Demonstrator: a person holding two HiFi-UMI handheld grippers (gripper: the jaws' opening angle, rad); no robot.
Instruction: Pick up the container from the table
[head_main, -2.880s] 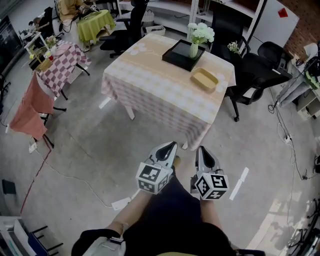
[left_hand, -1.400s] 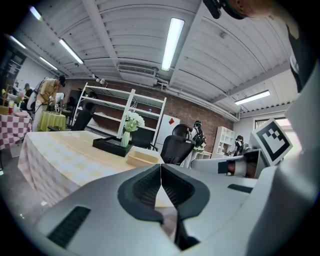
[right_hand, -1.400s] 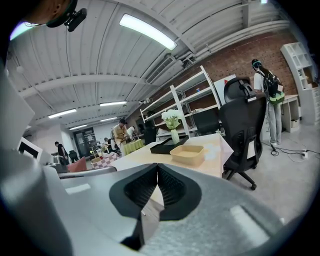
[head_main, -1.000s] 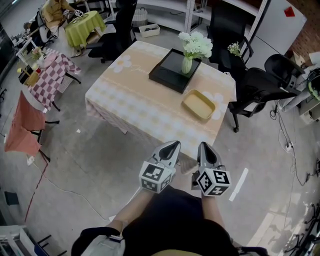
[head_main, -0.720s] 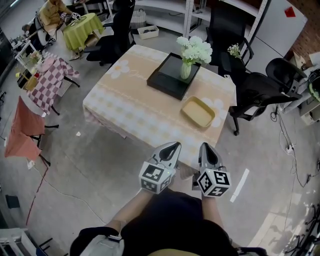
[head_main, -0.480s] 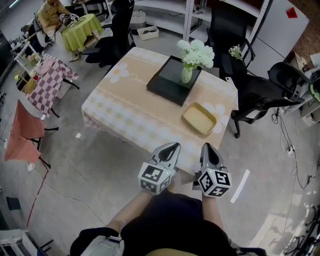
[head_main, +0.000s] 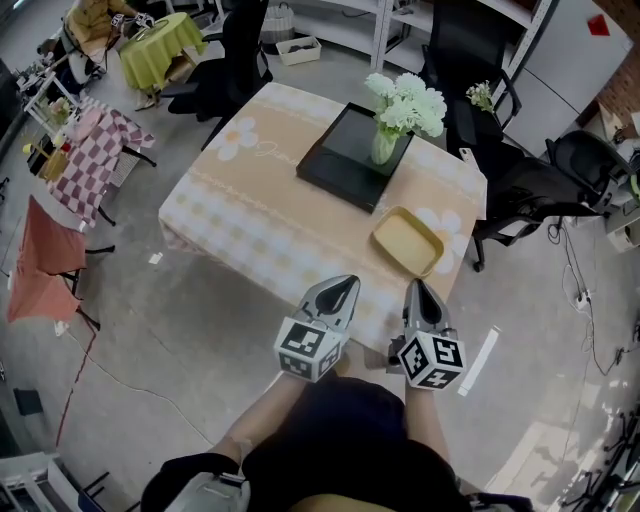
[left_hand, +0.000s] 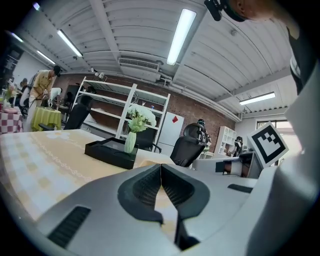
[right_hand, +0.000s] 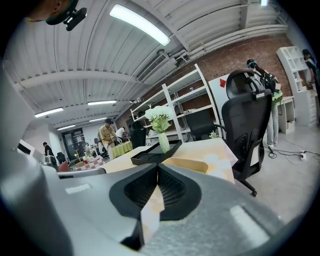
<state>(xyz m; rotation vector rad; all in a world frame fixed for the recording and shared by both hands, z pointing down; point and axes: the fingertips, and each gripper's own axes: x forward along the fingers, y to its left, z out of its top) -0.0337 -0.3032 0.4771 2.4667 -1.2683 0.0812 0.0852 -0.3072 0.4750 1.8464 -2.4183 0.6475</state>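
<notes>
The container (head_main: 408, 241) is a shallow tan tray on the near right part of a table (head_main: 250, 205) covered with a beige checked cloth. It shows again in the right gripper view as the container (right_hand: 188, 165), just past the jaws. Behind it lies a black tray (head_main: 343, 160) with a vase of white flowers (head_main: 384, 146). My left gripper (head_main: 341, 288) and right gripper (head_main: 416, 292) hover side by side at the table's near edge, short of the container. Both are shut and empty. The left gripper (left_hand: 161, 167) and right gripper (right_hand: 158, 168) show their jaws meeting at the tips.
Black office chairs (head_main: 535, 185) stand right of the table, and another black chair (head_main: 232, 62) at its far left. A checked side table (head_main: 98, 140), a green-covered table (head_main: 152, 50) and a red draped chair (head_main: 45, 262) are at left. A white tape strip (head_main: 478, 360) marks the floor.
The table and container have drawn closer and lower in the head view as both grippers moved forward to the table's near edge. Both stayed shut.
</notes>
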